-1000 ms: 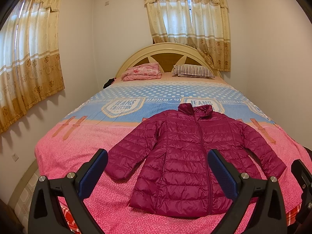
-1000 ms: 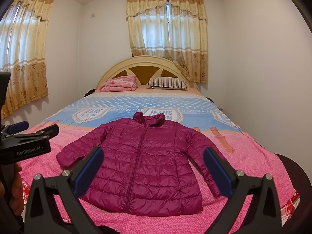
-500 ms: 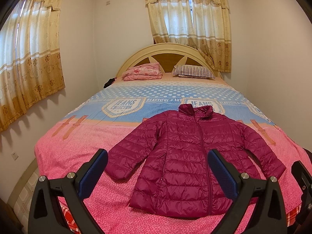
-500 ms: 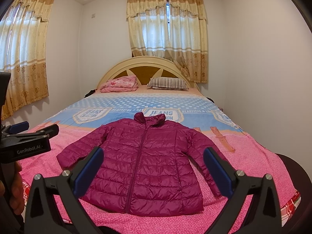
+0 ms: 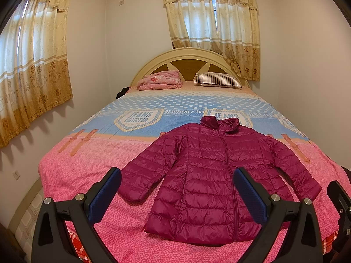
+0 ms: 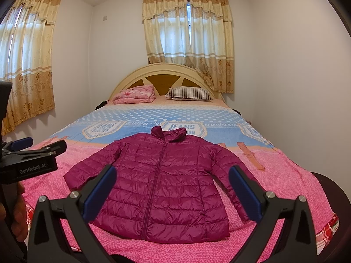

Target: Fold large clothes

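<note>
A bed (image 5: 92,164) with a pink and blue cover fills the middle of both views, its cream headboard (image 5: 188,54) set below the curtains (image 5: 210,32) in the upper centre of the frame. A magenta quilted jacket (image 5: 210,179) is laid flat and zipped on the pink lower part of the bed, collar toward the headboard, both sleeves spread outward and downward; in the right wrist view it is seen at the centre (image 6: 162,186). A folded pink blanket (image 5: 161,80) and a striped pillow (image 5: 217,80) are seen side by side at the head of the bed. The left gripper (image 5: 177,195) is held level above the near edge of the bed, pointed along the jacket, its blue-padded fingers (image 5: 105,194) spread wide apart with nothing between them. The right gripper (image 6: 172,192) is held in the same forward pose, its fingers (image 6: 99,191) likewise wide apart and clear of the jacket. At the left edge of the right wrist view, the left gripper is seen from the side, gripped from below by a hand (image 6: 18,214) in the lower left corner.
</note>
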Action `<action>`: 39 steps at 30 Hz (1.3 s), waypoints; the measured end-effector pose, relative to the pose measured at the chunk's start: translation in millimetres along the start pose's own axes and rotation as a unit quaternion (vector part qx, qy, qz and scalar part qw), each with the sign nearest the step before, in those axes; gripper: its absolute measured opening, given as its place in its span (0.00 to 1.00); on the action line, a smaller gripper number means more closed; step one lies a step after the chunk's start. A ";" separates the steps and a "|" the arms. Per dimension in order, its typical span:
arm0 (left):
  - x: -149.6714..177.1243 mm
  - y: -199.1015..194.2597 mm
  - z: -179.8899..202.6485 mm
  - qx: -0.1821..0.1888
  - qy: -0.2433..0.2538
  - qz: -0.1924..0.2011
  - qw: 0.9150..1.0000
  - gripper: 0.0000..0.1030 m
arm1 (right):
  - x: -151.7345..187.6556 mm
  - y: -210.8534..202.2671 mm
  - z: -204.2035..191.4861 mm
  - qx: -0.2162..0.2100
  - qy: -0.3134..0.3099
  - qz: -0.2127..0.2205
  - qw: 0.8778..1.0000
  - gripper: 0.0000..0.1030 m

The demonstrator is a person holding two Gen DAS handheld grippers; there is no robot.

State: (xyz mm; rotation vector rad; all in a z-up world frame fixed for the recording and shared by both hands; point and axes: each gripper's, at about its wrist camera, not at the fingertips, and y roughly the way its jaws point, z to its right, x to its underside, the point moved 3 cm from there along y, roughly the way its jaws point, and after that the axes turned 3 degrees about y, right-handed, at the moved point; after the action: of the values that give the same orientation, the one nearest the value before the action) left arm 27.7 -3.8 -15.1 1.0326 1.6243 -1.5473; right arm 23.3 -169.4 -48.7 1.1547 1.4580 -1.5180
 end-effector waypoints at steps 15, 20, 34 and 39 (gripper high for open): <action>3.7 51.3 3.4 -0.001 0.009 -0.024 1.000 0.99 | 11.5 45.7 36.9 0.025 0.026 -0.030 0.999 1.00; 5.0 89.9 17.1 -0.004 0.028 -0.036 0.999 0.99 | 27.4 79.0 71.8 0.047 0.053 -0.063 0.996 1.00; 20.5 213.1 75.0 0.009 0.073 -0.091 0.993 0.99 | 83.7 149.9 194.7 0.146 0.162 -0.149 0.964 1.00; 24.6 253.7 93.9 0.004 0.092 -0.112 0.989 0.99 | 102.0 166.3 232.3 0.168 0.192 -0.176 0.951 0.96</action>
State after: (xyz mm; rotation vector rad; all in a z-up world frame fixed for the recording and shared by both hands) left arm 234.1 -97.7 -164.8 1.0531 1.9173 -1.6440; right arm 116.9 -407.6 -211.4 1.5189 1.7832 -1.9190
